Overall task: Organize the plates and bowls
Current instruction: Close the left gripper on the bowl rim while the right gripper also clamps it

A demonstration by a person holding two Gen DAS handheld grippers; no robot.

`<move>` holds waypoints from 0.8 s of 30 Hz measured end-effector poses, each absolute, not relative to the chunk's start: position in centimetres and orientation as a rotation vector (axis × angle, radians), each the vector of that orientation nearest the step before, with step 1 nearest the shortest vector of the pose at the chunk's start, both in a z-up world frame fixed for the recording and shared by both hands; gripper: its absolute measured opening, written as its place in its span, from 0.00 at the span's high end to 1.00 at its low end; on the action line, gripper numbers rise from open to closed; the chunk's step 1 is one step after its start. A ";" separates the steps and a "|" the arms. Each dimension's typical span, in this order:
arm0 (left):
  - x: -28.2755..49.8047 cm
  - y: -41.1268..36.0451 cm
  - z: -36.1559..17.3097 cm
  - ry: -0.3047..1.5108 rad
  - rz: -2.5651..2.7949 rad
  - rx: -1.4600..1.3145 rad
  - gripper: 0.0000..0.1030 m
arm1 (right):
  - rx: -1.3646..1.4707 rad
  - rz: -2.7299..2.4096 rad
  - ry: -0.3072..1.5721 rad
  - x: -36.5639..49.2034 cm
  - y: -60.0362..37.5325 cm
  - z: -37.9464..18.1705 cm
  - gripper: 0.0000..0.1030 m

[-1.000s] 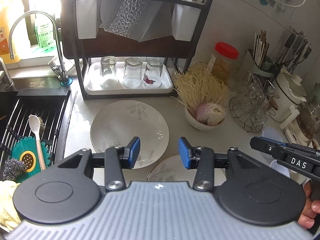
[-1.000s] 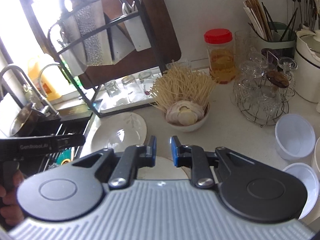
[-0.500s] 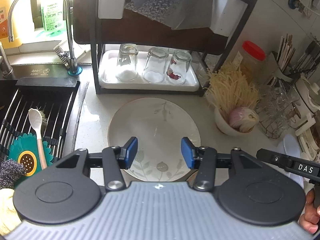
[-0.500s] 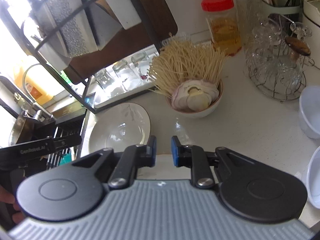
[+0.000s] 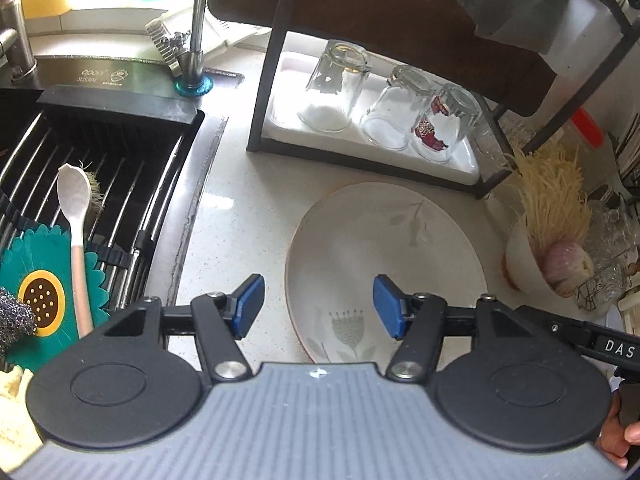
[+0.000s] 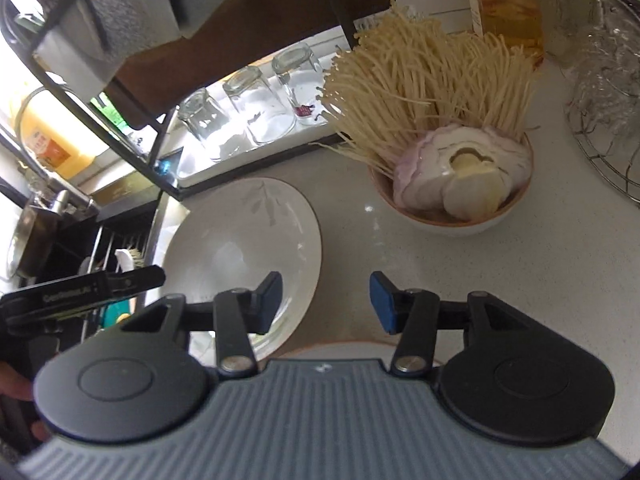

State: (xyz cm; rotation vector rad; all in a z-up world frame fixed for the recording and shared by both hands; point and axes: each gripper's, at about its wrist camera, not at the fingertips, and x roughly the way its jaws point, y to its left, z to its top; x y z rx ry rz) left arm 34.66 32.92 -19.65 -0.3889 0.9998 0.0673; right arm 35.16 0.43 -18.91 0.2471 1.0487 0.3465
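A large white plate with a leaf pattern lies flat on the counter in front of the dish rack; it also shows in the right wrist view. My left gripper is open and empty, its jaws astride the plate's near left rim. My right gripper is open and empty, just right of that plate, above the rim of a second plate that my own body mostly hides. A white bowl with enoki mushrooms and onion stands to the right.
A black dish rack holds three upturned glasses. A sink with a drain rack, a spoon and a sponge is on the left. A wire basket of glassware and a jar stand at the right.
Both grippers have moved forward and down toward the counter. Both have opened wider, the right one from nearly shut. The large plate looms closer.
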 end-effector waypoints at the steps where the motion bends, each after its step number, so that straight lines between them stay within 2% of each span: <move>1: 34.9 33.1 -20.0 1.008 0.069 -0.386 0.37 | 0.249 0.339 1.054 35.4 0.7 -19.3 0.50; 8: 36.0 33.8 -21.0 1.021 0.040 -0.385 0.37 | 0.278 0.319 1.079 36.1 1.6 -21.1 0.56; 16: 37.0 32.9 -22.0 1.046 -0.039 -0.365 0.37 | 0.322 0.291 1.090 35.4 1.4 -22.2 0.59; 22: 37.6 32.2 -22.4 1.037 -0.066 -0.361 0.38 | 0.305 0.283 1.103 35.8 1.9 -22.6 0.68; 24: 37.7 32.4 -22.6 1.035 -0.072 -0.376 0.41 | 0.313 0.285 1.106 36.1 2.0 -22.8 0.69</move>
